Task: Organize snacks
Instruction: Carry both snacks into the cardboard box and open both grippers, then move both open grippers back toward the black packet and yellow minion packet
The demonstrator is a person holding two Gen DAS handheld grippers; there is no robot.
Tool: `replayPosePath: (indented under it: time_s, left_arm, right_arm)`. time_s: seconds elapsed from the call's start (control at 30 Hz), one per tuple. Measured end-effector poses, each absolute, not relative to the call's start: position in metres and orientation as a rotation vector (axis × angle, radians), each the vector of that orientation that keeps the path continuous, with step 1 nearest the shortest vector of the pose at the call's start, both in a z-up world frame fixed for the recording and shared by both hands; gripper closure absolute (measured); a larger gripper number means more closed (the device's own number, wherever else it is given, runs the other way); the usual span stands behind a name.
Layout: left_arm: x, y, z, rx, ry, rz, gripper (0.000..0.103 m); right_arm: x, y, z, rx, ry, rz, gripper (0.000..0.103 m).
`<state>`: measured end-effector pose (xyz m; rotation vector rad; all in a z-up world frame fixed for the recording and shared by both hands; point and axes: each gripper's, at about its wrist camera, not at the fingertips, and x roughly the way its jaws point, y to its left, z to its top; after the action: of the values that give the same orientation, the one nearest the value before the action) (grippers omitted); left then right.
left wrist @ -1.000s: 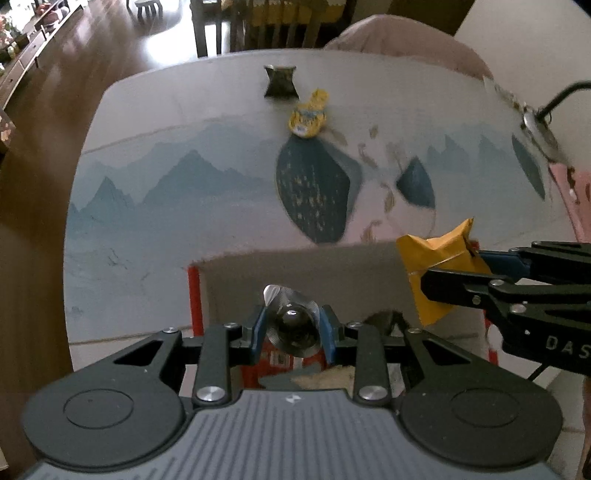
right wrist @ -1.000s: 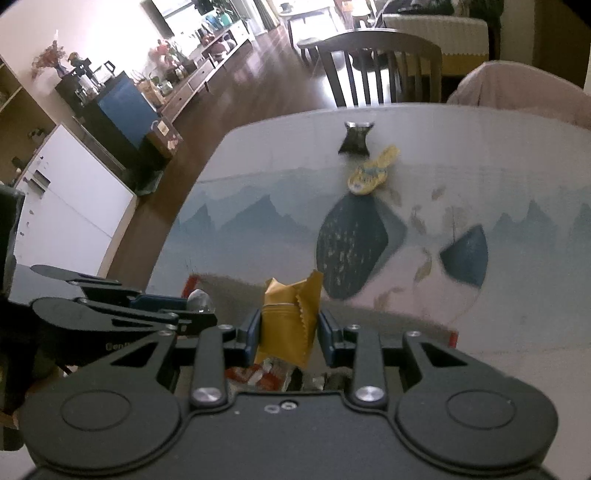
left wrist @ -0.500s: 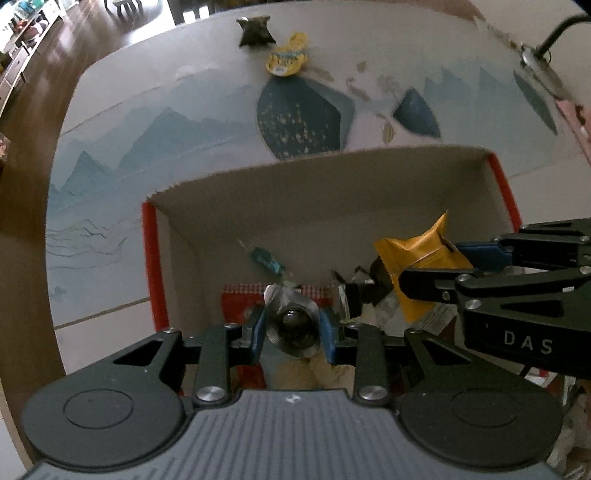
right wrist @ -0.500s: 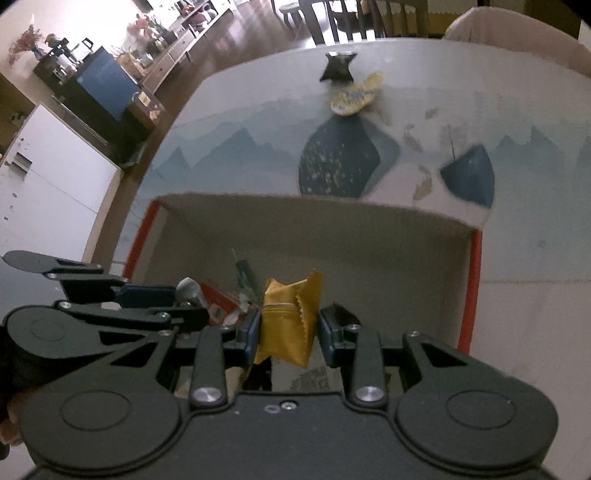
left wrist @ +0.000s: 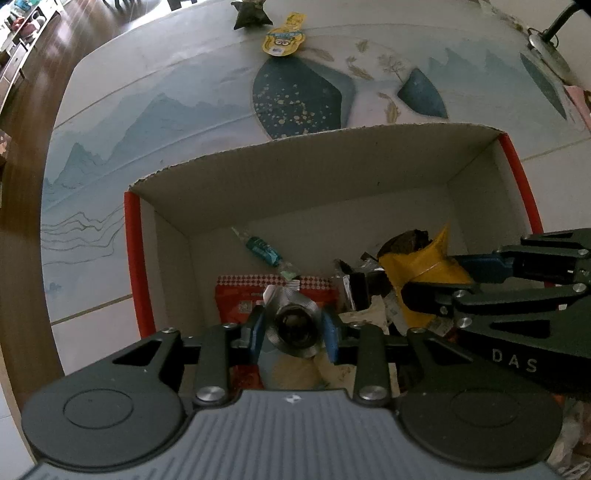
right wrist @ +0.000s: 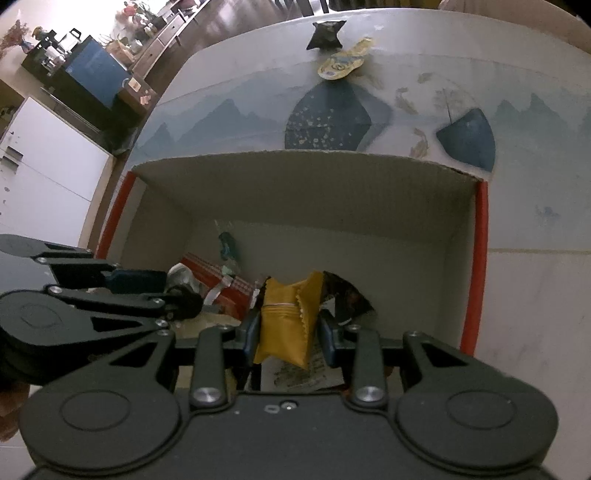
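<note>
A cardboard box with red edges (left wrist: pixel 369 173) (right wrist: pixel 295 192) stands on the table and holds several snacks. My left gripper (left wrist: pixel 294 328) is shut on a silver foil-wrapped snack (left wrist: pixel 293 325), held low inside the box over a red packet (left wrist: pixel 236 295). My right gripper (right wrist: pixel 287 330) is shut on a yellow packet (right wrist: pixel 286 325), also inside the box; the packet shows in the left wrist view (left wrist: pixel 424 269). A teal candy (left wrist: pixel 262 252) lies on the box floor. A yellow snack (left wrist: pixel 284 38) and a dark packet (left wrist: pixel 249 14) lie at the table's far side.
The tablecloth (left wrist: pixel 184 103) has a blue mountain pattern. A lamp base (left wrist: pixel 546 59) stands at the far right. A dark cabinet (right wrist: pixel 92 74) and wooden floor lie beyond the table's left edge.
Both grippers have moved forward and down over the box rim into the box, each still holding its snack.
</note>
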<state>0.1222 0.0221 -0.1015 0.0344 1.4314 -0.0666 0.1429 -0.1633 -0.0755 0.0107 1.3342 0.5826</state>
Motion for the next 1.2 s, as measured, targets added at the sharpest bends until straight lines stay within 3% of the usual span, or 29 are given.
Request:
replayPosePath:
  time_s: [0.37,1.03,1.2]
  left_arm:
    - [0.12,0.024,-0.098,0.015,1.431,-0.07,0.069]
    - [0.101,0.022,-0.052,-0.022,1.304,-0.093,0.058]
    - [0.103,0.023,-0.032,-0.031,1.256,-0.091,0.057]
  right_arm:
    - [0.139,-0.164,-0.074,0.005,1.368,0.59,0.066]
    - [0.125,-0.17,-0.026,-0.002,1.24,0.642,0.056]
    - [0.126,-0.173,-0.006,-0.012,1.187,0.658,0.044]
